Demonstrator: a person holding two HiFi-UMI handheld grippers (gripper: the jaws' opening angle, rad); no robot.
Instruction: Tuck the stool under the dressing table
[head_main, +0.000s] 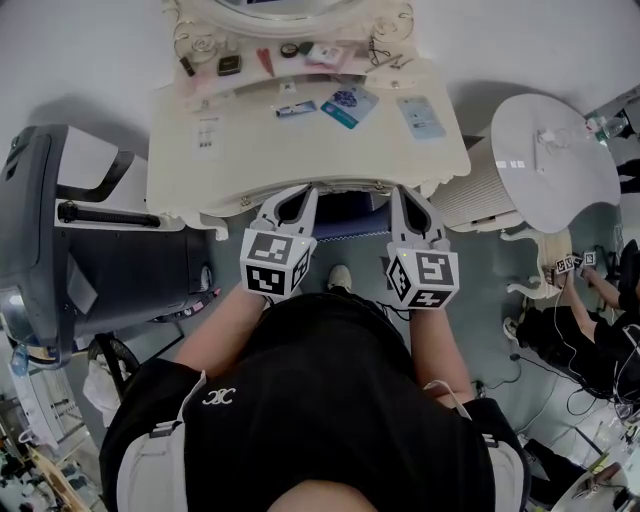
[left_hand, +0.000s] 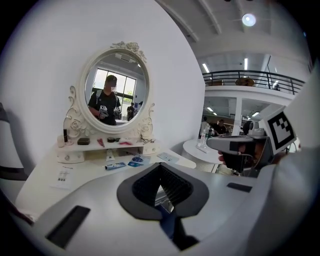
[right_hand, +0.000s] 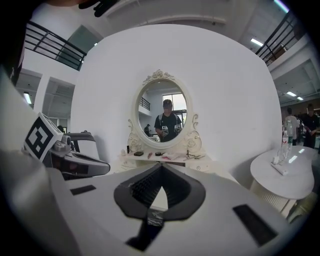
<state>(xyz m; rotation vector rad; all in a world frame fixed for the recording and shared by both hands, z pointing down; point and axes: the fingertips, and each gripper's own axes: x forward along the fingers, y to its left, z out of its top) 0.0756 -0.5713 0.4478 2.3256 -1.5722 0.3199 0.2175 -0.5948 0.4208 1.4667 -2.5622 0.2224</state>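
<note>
The cream dressing table (head_main: 240, 165) stands straight ahead, its oval mirror (left_hand: 116, 91) reflecting the person. The stool's dark blue seat (head_main: 350, 212) shows under the table's front edge, between my two grippers. My left gripper (head_main: 303, 193) points at that edge on the left of the seat, jaws shut and empty; in its own view the left gripper (left_hand: 161, 168) hangs above the tabletop. My right gripper (head_main: 402, 195) points at the edge on the right of the seat, also shut on nothing. From its own camera the right gripper (right_hand: 160, 168) faces the mirror (right_hand: 166, 117).
Cards, a tube (head_main: 296, 108) and small cosmetics lie on the tabletop. A grey and black machine (head_main: 60, 230) stands close on the left. A round white side table (head_main: 555, 160) stands at the right, with people and cables on the floor beyond. A shoe (head_main: 340, 277) shows below the seat.
</note>
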